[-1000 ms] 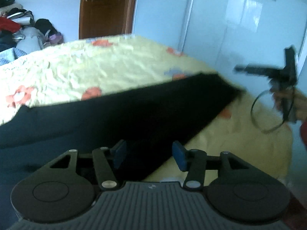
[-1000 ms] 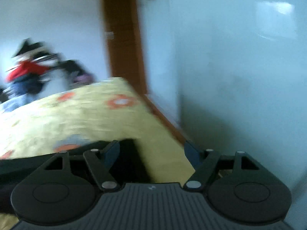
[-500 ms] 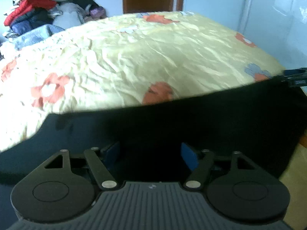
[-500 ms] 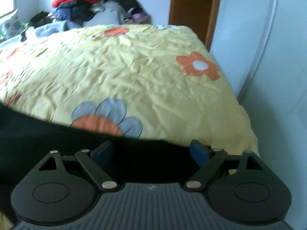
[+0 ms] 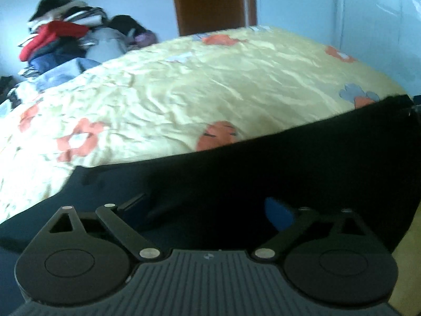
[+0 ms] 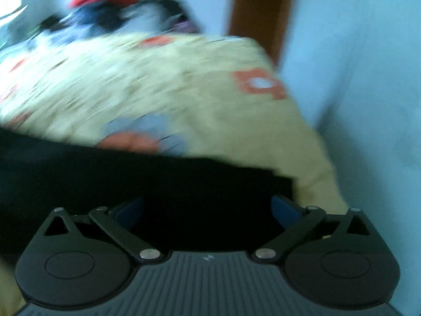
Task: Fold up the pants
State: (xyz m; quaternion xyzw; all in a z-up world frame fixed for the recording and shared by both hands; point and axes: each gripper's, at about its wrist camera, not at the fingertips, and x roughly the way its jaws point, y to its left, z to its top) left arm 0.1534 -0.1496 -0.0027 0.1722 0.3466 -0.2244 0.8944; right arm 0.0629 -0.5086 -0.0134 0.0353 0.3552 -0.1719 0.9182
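Note:
Black pants [image 5: 263, 173] lie across the near part of a yellow flowered bed; in the right wrist view the pants [image 6: 131, 179] fill the lower frame, with their end near the bed's right edge. My left gripper [image 5: 208, 208] is open, low over the dark cloth, its blue right pad [image 5: 279, 212] showing. My right gripper [image 6: 208, 208] is open over the pants' end, with cloth lying between its blue pads [image 6: 285, 210]. The right wrist view is blurred by motion.
The yellow bedspread [image 5: 210, 84] with orange and blue flowers stretches away. A heap of clothes [image 5: 65, 42] sits at the far left. A brown door [image 5: 210, 2] stands behind; a pale wall [image 6: 368, 79] runs along the bed's right side.
Both grippers have come down closer to the pants. The left view swung left toward the clothes heap. The right gripper is moving fast; its view is now blurred.

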